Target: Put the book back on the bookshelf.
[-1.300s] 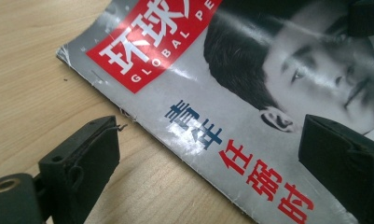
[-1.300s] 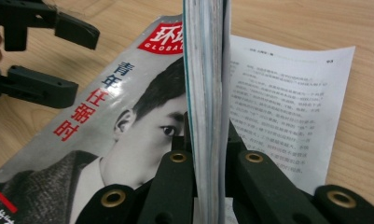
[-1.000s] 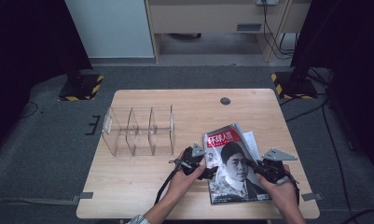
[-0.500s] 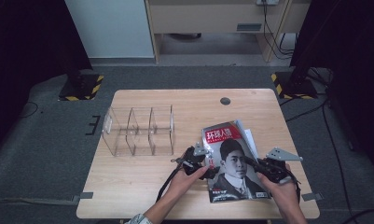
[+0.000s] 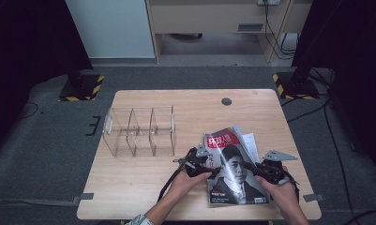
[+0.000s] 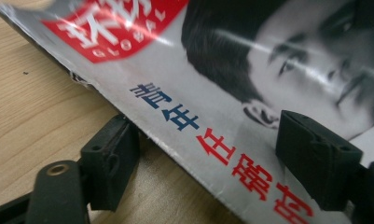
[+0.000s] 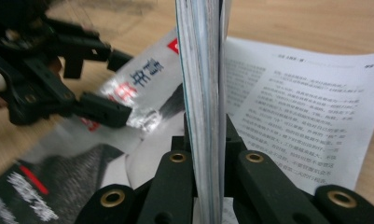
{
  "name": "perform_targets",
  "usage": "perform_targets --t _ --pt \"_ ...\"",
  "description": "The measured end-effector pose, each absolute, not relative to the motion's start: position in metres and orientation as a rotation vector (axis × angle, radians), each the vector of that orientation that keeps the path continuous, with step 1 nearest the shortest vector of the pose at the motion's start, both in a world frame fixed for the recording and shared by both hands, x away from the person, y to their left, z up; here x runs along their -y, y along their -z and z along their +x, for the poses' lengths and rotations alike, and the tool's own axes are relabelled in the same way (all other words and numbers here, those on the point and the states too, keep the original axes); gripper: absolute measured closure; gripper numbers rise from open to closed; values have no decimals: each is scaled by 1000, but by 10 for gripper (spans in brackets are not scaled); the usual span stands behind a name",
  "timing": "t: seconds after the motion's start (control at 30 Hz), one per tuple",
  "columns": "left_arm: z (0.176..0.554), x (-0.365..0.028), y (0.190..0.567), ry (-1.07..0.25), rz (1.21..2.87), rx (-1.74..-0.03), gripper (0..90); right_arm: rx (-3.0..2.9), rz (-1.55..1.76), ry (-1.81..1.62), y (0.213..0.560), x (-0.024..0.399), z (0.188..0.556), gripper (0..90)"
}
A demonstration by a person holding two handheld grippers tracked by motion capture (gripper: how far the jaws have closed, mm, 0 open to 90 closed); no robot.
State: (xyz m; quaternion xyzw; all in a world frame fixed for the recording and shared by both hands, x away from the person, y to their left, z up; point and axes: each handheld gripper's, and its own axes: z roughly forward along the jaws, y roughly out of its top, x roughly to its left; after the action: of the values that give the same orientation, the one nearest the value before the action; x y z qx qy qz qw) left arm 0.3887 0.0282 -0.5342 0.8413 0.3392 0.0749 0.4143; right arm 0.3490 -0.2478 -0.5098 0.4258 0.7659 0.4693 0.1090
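My right hand-held gripper (image 7: 208, 186) is clamped on the magazine's (image 5: 235, 164) edge, pages pinched between its jaws. My left hand-held gripper (image 6: 208, 158) straddles the magazine's other edge (jaws have just been closing, pads not yet pressing). The magazine lies on the surface (image 5: 185, 108), right of the clear organizer (image 5: 139, 131).

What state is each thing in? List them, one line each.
magazine: on the table, one edge lifted, cover up.
right gripper: shut on the magazine's edge.
left gripper: jaws have just been closing, one under and one over the magazine's edge, pads not yet pressing.
clear organizer: upright, compartments empty.
loose printed pages: flat on the table under the magazine.
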Motion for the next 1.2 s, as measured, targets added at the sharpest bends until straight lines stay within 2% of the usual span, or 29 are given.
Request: perform_targets --t 0.17,0.2,0.37,0.4,0.43,0.47,0.5,0.53,0.57,0.6,0.63,0.67,0.7,0.77,0.8,0.83,0.87,0.9,1.0,1.2 --pt "387 -29 533 -197 2121 -861 283 -2274 1263 -1374 514 248 350 873" --pt "386 -29 533 -214 2120 -860 319 -2280 1277 -1373 515 248 350 862" --pt "385 -29 534 -238 2129 -842 373 -2282 1298 -1301 520 250 353 783" --pt "385 -29 534 -239 2126 -842 378 -2279 1294 -1272 521 250 353 745" --pt "385 -29 534 -244 2126 -844 390 -2291 1298 -1203 525 249 354 652" --pt "385 -29 534 -244 2126 -844 390 -2291 1298 -1203 525 249 354 652" --pt "384 -28 534 -248 2126 -845 390 -2290 1297 -1175 526 249 355 573" --pt "383 -28 534 -257 2130 -841 390 -2272 1312 -1122 529 250 357 451" --pt "383 -28 534 -261 2129 -842 390 -2254 1341 -1120 531 251 358 390" --pt "383 -28 534 -261 2129 -842 392 -2254 1341 -1120 531 251 358 390" --pt "382 -27 534 -265 2130 -842 395 -2202 1345 -1079 532 254 360 289" --pt "382 -27 534 -265 2130 -842 395 -2202 1345 -1079 532 254 360 289" --pt "382 -27 534 -262 2131 -843 396 -2181 1352 -1030 532 256 362 233" --pt "383 -27 534 -258 2136 -841 395 -2168 1362 -1027 534 258 362 235" --pt "383 -27 534 -258 2136 -841 381 -2168 1362 -1027 534 258 362 235" --pt "383 -25 533 -262 2151 -828 327 -2169 1377 -1035 535 259 363 237" --pt "384 -23 533 -263 2163 -818 327 -2169 1377 -1035 535 259 363 237" --pt "384 -19 533 -257 2187 -808 210 -2174 1376 -1044 536 259 364 237" --pt "385 -16 535 -257 2200 -794 93 -2170 1373 -1050 537 258 365 238" --pt "402 -12 536 -187 2160 -830 19 -2181 1359 -1049 537 258 365 249"
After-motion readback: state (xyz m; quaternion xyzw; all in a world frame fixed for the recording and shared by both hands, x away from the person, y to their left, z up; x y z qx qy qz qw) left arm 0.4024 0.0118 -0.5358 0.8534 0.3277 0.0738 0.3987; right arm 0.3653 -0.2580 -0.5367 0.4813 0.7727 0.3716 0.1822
